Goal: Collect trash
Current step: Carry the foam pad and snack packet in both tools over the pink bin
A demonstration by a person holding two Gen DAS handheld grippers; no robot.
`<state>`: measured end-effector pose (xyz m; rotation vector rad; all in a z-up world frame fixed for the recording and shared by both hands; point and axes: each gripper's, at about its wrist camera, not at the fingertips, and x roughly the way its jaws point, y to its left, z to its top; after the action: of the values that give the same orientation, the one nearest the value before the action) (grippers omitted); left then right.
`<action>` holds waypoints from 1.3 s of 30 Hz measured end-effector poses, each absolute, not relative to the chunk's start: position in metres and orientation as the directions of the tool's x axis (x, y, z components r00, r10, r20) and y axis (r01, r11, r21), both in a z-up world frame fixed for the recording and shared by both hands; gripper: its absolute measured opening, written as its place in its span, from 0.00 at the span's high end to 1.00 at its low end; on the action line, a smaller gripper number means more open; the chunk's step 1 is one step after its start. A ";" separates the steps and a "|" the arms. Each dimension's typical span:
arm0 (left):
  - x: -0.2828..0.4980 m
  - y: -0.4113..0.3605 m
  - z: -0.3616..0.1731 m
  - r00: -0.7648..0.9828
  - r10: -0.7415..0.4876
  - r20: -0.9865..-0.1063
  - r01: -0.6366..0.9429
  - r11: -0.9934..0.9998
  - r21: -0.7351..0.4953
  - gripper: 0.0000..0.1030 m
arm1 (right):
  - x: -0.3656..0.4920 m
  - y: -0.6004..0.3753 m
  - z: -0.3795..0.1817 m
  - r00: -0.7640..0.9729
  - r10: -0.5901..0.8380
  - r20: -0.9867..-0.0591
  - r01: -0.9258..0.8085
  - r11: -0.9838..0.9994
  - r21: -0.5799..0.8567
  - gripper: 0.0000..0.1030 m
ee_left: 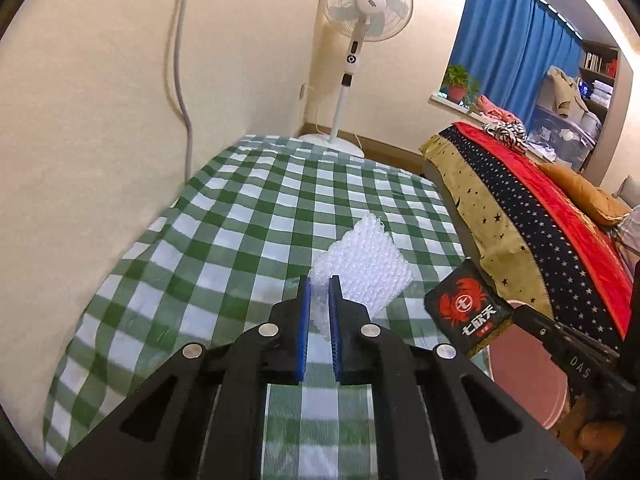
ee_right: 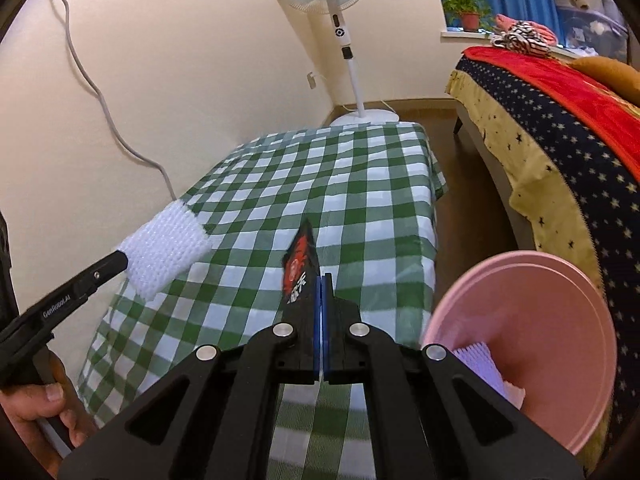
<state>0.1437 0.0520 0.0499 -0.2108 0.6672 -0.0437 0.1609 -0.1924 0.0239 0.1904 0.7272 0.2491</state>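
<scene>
White foam netting (ee_left: 362, 258) is pinched by one corner in the left claw (ee_left: 319, 312), above the checked worktop (ee_left: 240, 208). Right claw (ee_right: 322, 312) grips the black wrapper (ee_right: 301, 264) edge-on, left of the pink bin (ee_right: 532, 320). Either thin hold could slip short of it.

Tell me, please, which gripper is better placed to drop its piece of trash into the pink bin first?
Probably the right gripper: shut on the black packet, it has the pink bin open just beside it. The left gripper, holding the white foam netting, is farther off.
</scene>
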 end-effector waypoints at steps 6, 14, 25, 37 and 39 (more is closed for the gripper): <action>0.117 0.041 0.056 0.796 -0.129 -0.592 0.006 0.979 -0.206 0.91 | 0.125 -0.198 0.044 0.746 0.280 -0.604 -0.156 0.955 0.251 1.00; 0.089 0.023 0.059 0.808 -0.167 -0.565 0.053 0.976 -0.212 0.91 | 0.090 -0.211 0.065 0.774 0.256 -0.579 -0.145 0.962 0.232 1.00; 0.068 0.004 0.057 0.816 -0.205 -0.540 0.112 0.974 -0.199 0.91 | 0.060 -0.242 0.081 0.805 0.203 -0.557 -0.105 0.974 0.203 1.00; 0.065 -0.021 0.050 0.810 -0.238 -0.536 0.160 0.969 -0.188 0.91 | 0.046 -0.275 0.064 0.822 0.126 -0.556 -0.015 0.980 0.201 1.00; 0.067 -0.025 0.046 0.805 -0.242 -0.542 0.164 0.968 -0.189 0.91 | 0.046 -0.280 0.061 0.822 0.115 -0.557 0.000 0.979 0.202 1.00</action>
<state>0.0667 -0.0246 0.0462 -0.1353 0.5971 -0.2184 0.0463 -0.2797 0.0610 0.1969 0.6032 0.0616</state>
